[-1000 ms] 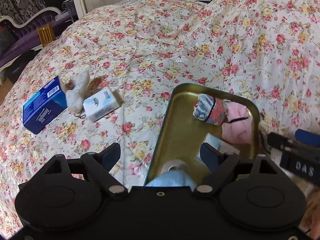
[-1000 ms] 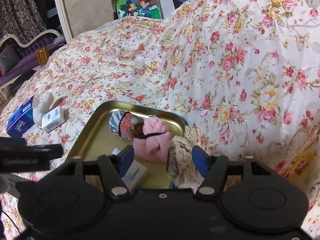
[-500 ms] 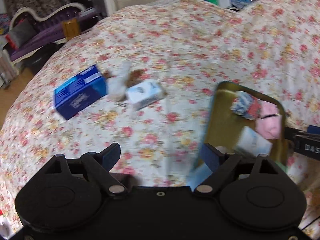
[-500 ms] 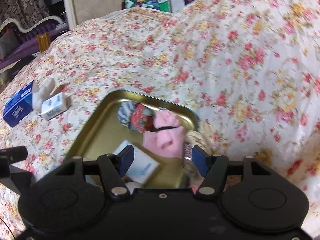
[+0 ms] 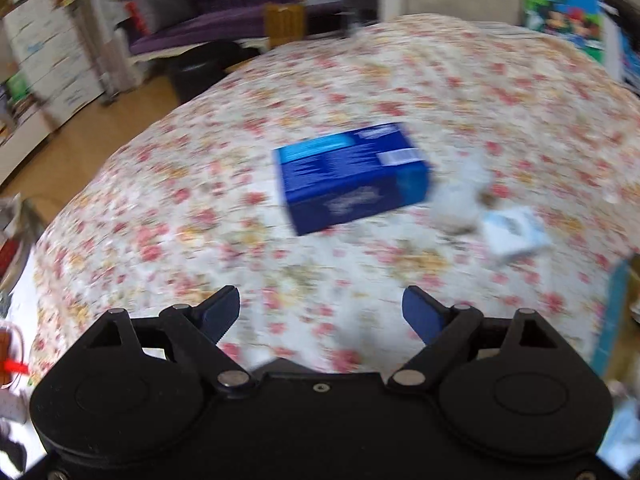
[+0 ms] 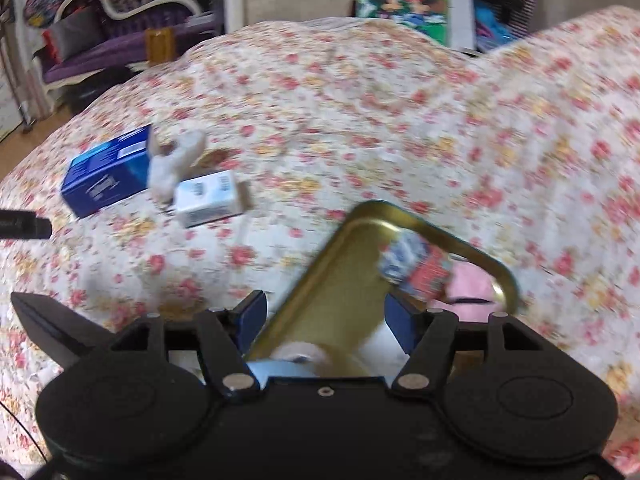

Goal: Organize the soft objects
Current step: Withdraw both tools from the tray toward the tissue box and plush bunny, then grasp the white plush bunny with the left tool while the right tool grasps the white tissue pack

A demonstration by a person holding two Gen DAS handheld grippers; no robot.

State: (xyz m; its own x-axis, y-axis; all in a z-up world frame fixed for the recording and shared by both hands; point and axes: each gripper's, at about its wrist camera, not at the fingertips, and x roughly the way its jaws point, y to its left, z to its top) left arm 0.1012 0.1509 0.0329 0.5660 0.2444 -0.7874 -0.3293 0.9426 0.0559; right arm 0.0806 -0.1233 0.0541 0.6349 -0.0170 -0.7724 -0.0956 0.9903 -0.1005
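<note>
Flowery sheets cover the big bed (image 6: 360, 128), and a purple sofa (image 5: 224, 12) sits far behind it.

On the bed lie a blue tissue box (image 5: 352, 178), a fluffy white soft thing (image 5: 460, 200) touching its side, and a small white tissue pack (image 5: 514, 232) just beside that. Both views are blurry, so small bits are hard to see.

Near the right hand-held gripper (image 6: 324, 318) sits a gold tray (image 6: 404, 216). Inside it are a rolled blue and red cloth (image 6: 416, 266), a pink cloth (image 6: 472, 288) and something pale blue down low, partly hidden.

Its fingers are apart and hold nothing. They hang over the near end of the tray.

The left hand-held gripper (image 5: 320, 312) is also spread wide and holds nothing. It points at the blue box, which is still well apart from it.

I think the left one will go for a thing in the pile. The three things sit very close, so it could bump the box or catch two things at once. The fluffy thing is squishy and may slip out if pinched only at the edge. The bed is soft too, so pushing down could make things roll away.
</note>
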